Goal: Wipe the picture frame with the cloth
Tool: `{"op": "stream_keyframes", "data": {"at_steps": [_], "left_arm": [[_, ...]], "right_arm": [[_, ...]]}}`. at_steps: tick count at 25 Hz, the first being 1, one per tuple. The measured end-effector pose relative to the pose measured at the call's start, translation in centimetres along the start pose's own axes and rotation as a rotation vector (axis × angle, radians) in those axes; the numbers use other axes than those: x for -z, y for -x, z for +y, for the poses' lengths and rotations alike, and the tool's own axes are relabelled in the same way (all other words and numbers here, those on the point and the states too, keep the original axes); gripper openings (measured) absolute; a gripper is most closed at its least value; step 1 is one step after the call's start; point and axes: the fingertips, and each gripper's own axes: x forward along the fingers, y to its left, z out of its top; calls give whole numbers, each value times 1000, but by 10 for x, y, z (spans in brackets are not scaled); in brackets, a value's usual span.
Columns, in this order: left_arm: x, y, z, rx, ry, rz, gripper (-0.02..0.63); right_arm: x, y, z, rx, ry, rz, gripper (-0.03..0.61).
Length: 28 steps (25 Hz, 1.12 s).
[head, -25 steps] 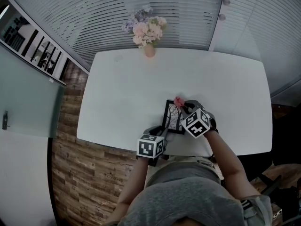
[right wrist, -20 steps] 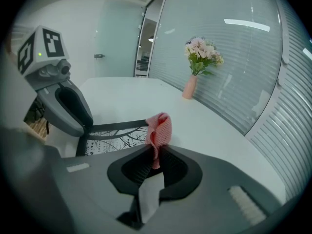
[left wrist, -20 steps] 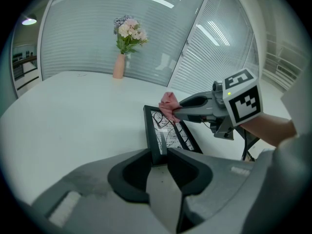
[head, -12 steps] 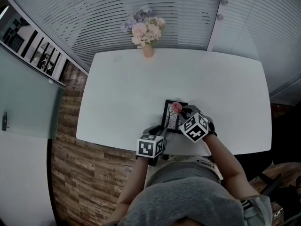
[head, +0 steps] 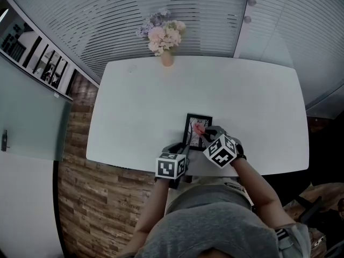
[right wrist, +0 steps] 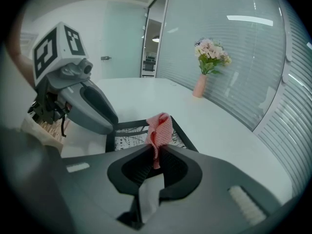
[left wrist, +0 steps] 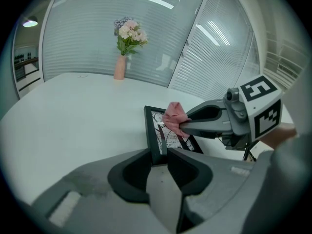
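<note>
A black picture frame (head: 196, 131) lies flat on the white table (head: 150, 101) near its front edge; it also shows as the frame (left wrist: 157, 130) and the frame (right wrist: 141, 133) in the gripper views. My left gripper (left wrist: 159, 156) is shut on the frame's near left edge. A pink cloth (right wrist: 159, 129), the same cloth (head: 199, 128) and cloth (left wrist: 174, 119), is pinched in my right gripper (right wrist: 155, 154), which is shut on it and holds it over the picture's middle.
A pink vase of flowers (head: 164, 39) stands at the table's far edge. Ribbed glass walls (head: 161, 9) rise behind the table. A wood floor (head: 91, 198) lies to the left. The person's body fills the near side.
The right gripper has drawn the cloth back from the frame's far right corner toward its middle, nearer the person. The left gripper still holds the frame.
</note>
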Motion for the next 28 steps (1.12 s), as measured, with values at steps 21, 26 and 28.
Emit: {"op": "stream_keyframes", "data": {"at_steps": [21, 26, 28], "left_arm": [[0, -1, 1, -43, -11, -12, 97], [0, 1, 0, -64, -31, -33, 97], [0, 5, 1, -88, -61, -50, 97]], "right_arm": [[8, 10, 33, -59, -31, 9, 40], [6, 15, 30, -6, -102, -18, 43], [3, 21, 30, 31, -134, -50, 43]]}}
